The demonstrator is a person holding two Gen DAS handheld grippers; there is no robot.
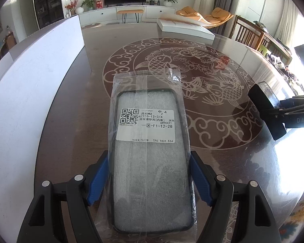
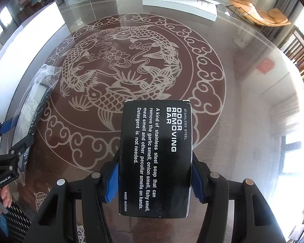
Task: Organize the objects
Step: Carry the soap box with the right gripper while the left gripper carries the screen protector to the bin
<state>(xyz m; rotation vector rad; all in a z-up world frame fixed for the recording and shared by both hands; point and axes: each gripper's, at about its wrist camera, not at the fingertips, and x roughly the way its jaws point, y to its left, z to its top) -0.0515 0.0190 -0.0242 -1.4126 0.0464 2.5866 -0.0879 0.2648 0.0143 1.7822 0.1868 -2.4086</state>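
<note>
Left wrist view first: the left gripper [image 1: 149, 179] has its blue-padded fingers [image 1: 97, 180] clamped on the long sides of a clear plastic bag holding a black-rimmed phone case with a white barcode label [image 1: 148, 141]. The bag's long axis runs straight out ahead along the fingers, label end well beyond the tips, near end tucked back between the arms of the tool. Below it lies the dark glossy round worktop with a pale carp medallion [image 1: 223, 93]; whether the bag is clear of that surface or resting on it I cannot tell.

Over to the right wrist view: the right gripper [image 2: 155, 180] is clamped the same way on a black rectangular cardboard box printed "ODOR REMOVING BAR" [image 2: 156, 158], long axis also pointing forward from the fingers, out over the medallion.

So each hand is loaded, and the coming move, by my reading, turns on where each thing goes. Ahead and left of the left fingers stands a tall white panel [image 1: 30, 81], possibly a container wall; far ahead lies a flat white box [image 1: 184, 28]. The left hand is the nearer to the panel.

Each view fills in the other: the left one catches the box end-on at its right edge, the right one shows the bag edge-on at its left, plus a fingertip of the person's left hand [image 2: 6, 197].
</note>
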